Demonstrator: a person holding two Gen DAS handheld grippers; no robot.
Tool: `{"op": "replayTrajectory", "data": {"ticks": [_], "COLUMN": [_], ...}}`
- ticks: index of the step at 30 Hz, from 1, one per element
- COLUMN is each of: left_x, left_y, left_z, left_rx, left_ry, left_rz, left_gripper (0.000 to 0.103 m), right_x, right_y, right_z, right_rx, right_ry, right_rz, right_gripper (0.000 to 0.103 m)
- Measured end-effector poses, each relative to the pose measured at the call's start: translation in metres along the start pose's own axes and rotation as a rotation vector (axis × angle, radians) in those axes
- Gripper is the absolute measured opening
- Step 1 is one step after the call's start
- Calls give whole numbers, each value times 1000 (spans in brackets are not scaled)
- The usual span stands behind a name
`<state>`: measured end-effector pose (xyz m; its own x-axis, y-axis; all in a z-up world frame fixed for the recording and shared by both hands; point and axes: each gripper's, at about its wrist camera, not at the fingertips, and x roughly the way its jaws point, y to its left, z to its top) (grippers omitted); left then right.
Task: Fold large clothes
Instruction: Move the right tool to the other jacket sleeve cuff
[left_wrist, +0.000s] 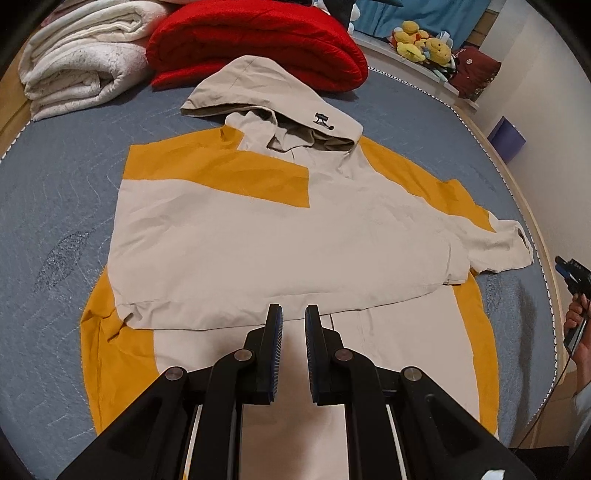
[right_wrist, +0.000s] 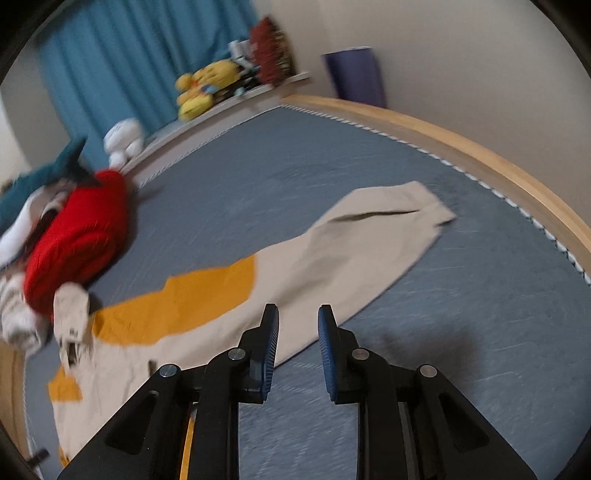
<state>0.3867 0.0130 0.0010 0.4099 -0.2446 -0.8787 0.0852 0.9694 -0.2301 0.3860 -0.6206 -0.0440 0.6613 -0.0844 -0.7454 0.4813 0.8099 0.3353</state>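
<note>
The left gripper (left_wrist: 293, 314) has its fingers a little apart with nothing between them, hovering over the hoodie (left_wrist: 280, 236) – a beige and yellow one lying flat on the blue bed cover (left_wrist: 55, 206), its hood (left_wrist: 273, 107) farthest from the fingers. Beyond the hood sit a red blanket (left_wrist: 255, 40) and white blankets (left_wrist: 81, 51). The right gripper (right_wrist: 297, 314) is also open and empty – one sleeve (right_wrist: 354, 236) stretches ahead of its fingertips across the cover.

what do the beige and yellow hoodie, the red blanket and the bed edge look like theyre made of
Hoodie: thin matte woven cloth, likely cotton or a light shell; it lies flat with fine creases.
Red blanket: fuzzy fleece or plush, with a soft napped surface.
Bed edge: pale wood, smooth finish, though motion blur hides any grain.
</note>
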Motion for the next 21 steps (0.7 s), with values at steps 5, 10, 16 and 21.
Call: {"op": "replayTrajectory", "data": {"ticks": [5, 10, 16, 21], "left_x": [3, 3, 10, 14], "left_y": [0, 2, 6, 5], "left_z": [4, 9, 6, 9], "left_rx": [-14, -30, -30, -34], "left_ry": [4, -9, 9, 5], "left_rz": [-16, -19, -6, -3], "left_gripper": [11, 11, 11, 11], "right_x": [-1, 7, 56, 116], "right_y": [-44, -56, -64, -88], "right_z": [13, 19, 21, 16], "right_rx": [97, 129, 128, 223], "right_ry": [-23, -32, 54, 189], "right_rz": [-12, 24, 56, 62], "right_gripper": [24, 24, 24, 26]}}
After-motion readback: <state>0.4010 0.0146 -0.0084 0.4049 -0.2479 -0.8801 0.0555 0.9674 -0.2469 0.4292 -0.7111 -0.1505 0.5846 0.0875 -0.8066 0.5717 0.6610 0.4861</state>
